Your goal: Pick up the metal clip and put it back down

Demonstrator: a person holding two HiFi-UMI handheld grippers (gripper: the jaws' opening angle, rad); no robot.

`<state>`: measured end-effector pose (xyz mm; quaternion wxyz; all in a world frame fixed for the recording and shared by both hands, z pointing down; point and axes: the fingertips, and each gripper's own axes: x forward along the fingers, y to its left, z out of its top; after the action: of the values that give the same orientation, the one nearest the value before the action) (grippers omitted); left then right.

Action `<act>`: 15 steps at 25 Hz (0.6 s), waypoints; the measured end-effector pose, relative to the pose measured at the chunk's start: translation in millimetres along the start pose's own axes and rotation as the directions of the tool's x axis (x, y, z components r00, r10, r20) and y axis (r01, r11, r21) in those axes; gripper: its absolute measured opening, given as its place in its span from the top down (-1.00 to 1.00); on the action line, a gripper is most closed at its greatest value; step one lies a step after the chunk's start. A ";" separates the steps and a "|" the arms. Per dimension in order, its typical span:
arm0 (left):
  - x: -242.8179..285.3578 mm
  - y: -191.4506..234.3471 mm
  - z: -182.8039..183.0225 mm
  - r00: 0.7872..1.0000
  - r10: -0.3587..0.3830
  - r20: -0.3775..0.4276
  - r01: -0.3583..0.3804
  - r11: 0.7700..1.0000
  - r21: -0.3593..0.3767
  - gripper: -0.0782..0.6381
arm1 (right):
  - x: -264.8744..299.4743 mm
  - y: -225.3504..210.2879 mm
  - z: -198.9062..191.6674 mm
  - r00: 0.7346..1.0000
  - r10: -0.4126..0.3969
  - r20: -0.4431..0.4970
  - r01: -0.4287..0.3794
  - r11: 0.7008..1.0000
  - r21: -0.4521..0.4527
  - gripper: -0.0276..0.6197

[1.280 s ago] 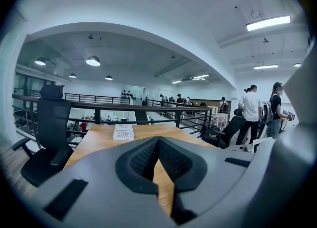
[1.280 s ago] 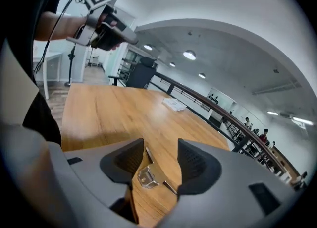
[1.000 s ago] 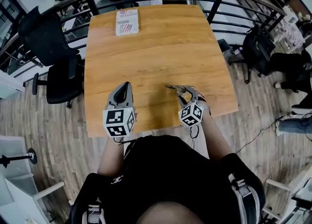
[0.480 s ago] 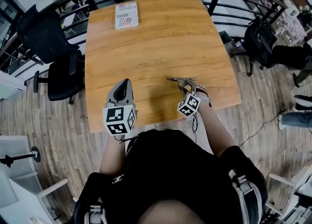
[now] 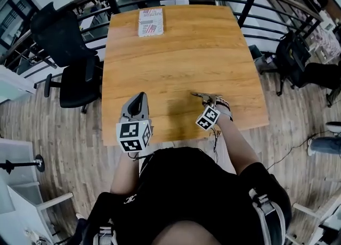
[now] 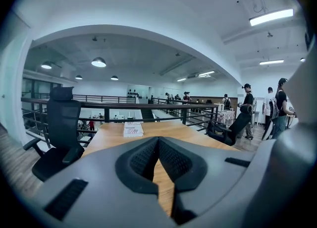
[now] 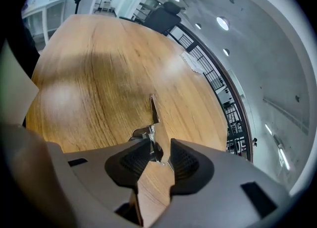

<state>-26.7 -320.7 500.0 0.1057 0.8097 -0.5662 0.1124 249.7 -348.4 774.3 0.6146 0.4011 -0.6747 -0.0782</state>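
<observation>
The right gripper (image 7: 161, 148) had just been closing its jaws around the handle end of the metal clip (image 7: 153, 109), which lay on the table (image 5: 186, 47) with its nose pointing away past the fingertips. One pad touched it and a gap showed at the other, so it was not clamped. The left gripper (image 6: 158, 142) had its jaws together and empty. Ahead of both, bare wood ran open to a printed box (image 5: 151, 22) at the far edge, and the near edge lay just behind them.
</observation>
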 end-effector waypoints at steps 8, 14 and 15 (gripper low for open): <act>-1.8 12.0 5.6 1.000 0.020 0.011 -0.020 1.000 -0.001 0.75 | -8.4 -11.0 18.7 0.998 -0.035 0.053 0.031 0.997 0.065 0.84; 3.2 11.5 9.7 1.000 0.001 0.017 -0.001 1.000 0.004 0.75 | -27.2 -31.0 34.5 0.992 -0.032 0.120 0.004 0.974 0.228 0.85; 4.8 10.8 10.9 1.000 -0.003 0.019 0.003 1.000 0.005 0.75 | -32.0 -37.0 37.4 0.990 -0.041 0.137 0.003 0.964 0.267 0.85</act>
<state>-34.6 -331.9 491.5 0.0985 0.8119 -0.5655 0.1061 230.4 -367.1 719.0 0.5048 0.4810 -0.7165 -0.0220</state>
